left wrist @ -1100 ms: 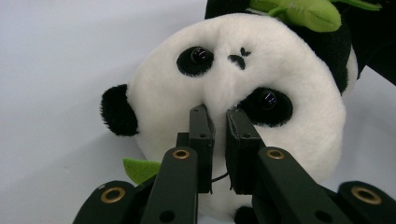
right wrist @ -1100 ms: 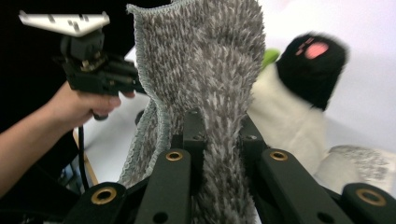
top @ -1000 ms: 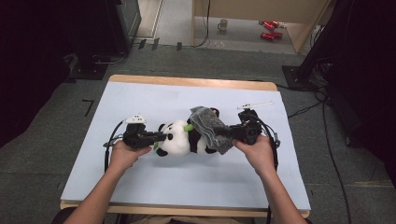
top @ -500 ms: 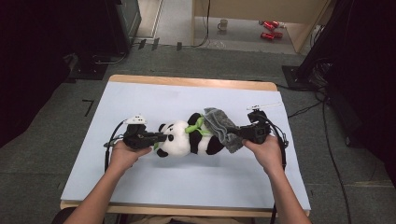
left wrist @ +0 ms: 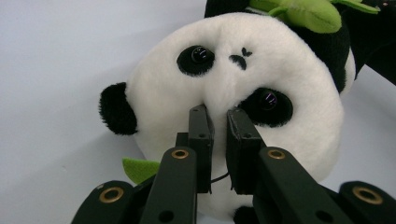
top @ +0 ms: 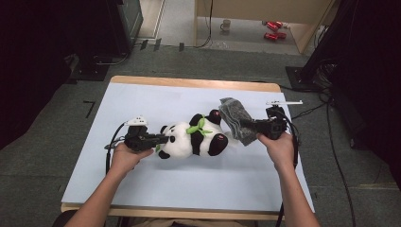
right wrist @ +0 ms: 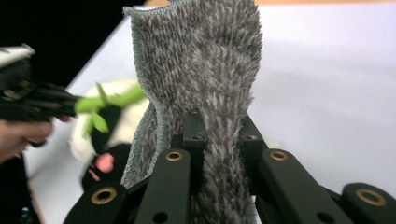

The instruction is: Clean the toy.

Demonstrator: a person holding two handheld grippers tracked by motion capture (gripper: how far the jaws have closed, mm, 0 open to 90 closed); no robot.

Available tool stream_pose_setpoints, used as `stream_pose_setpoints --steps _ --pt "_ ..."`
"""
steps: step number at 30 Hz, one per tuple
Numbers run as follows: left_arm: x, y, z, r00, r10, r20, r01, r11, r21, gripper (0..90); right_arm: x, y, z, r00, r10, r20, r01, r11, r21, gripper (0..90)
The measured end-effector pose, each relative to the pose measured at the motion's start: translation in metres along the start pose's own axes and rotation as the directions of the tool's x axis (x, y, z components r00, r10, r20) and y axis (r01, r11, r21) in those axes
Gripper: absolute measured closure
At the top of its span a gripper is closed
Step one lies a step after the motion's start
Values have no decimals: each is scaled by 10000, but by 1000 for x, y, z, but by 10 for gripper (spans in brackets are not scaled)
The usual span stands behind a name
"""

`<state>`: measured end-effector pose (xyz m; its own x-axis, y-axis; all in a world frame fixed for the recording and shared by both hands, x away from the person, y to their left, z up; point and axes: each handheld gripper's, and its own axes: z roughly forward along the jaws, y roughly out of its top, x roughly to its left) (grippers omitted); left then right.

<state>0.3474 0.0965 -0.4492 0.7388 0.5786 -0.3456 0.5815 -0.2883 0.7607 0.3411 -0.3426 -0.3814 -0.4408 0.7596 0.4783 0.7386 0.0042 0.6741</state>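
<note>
since a second ago my right claw has dragged the grey cloth off the panda; my left claw pinches its face fur.

My left gripper has matt black plastic jaws with brass-coloured rivets, pinching the soft white plush of the toy panda, whose eyes are glossy beads. At the centre of the right gripper view, my right gripper bites a grey towel of shaggy, rough cloth. The table looks smooth and matt.
</note>
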Motion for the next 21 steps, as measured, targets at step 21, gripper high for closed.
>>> stream_pose_setpoints --steps 21 --pt "-9 -6 -3 9994 142 -314 -137 9998 157 825 35 12 75 9771 -1005 -1877 1213 9873 1024 794"
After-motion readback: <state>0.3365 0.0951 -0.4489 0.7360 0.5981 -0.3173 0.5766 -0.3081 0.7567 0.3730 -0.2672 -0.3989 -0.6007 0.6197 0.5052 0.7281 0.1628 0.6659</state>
